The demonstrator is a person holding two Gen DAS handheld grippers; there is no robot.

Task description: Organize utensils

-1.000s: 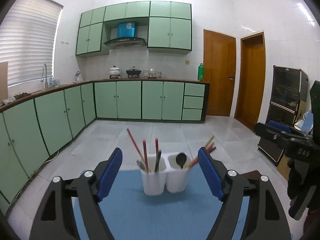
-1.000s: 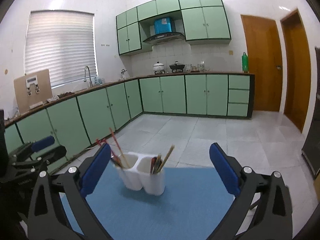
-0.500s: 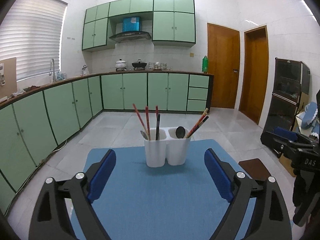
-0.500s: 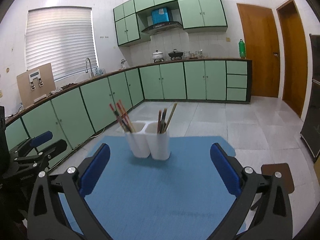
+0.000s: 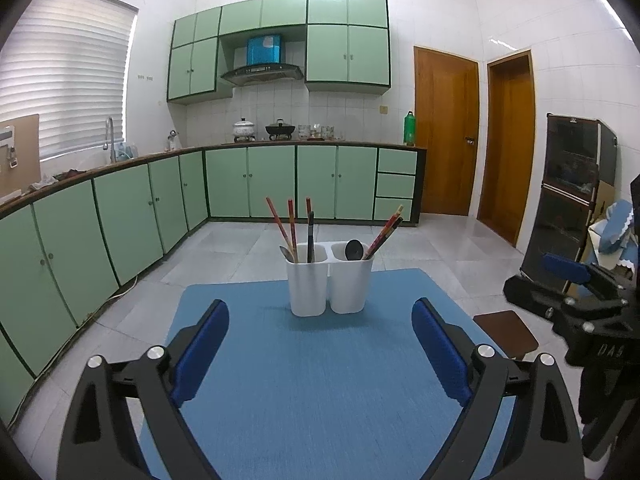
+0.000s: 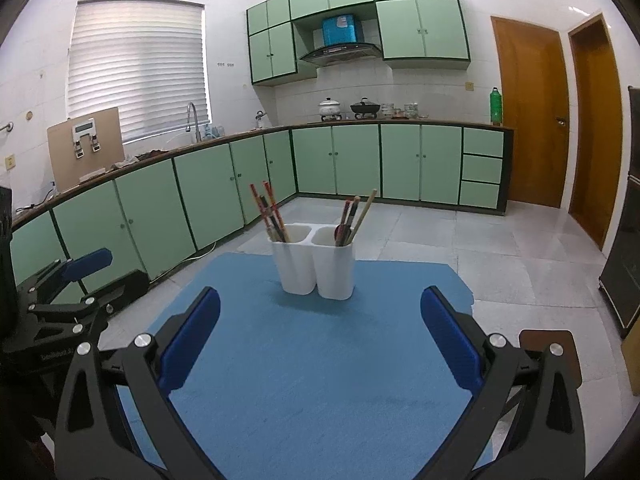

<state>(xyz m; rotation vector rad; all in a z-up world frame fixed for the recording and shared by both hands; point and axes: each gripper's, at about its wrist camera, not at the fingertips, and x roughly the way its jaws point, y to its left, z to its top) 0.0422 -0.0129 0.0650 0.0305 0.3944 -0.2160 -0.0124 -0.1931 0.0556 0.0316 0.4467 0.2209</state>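
Chopsticks (image 5: 285,227) and spoons stand sorted in the white twin-cup holder (image 5: 329,283) on my blue mat (image 5: 320,380), nothing left loose, right gripper (image 6: 320,336) wide and empty, left gripper (image 5: 320,350) opening, also empty.

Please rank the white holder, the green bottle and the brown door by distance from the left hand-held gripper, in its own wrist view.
1. White holder: just ahead on the blue mat.
2. Green bottle: on the far counter's right end.
3. Brown door: right of the bottle, slightly farther.
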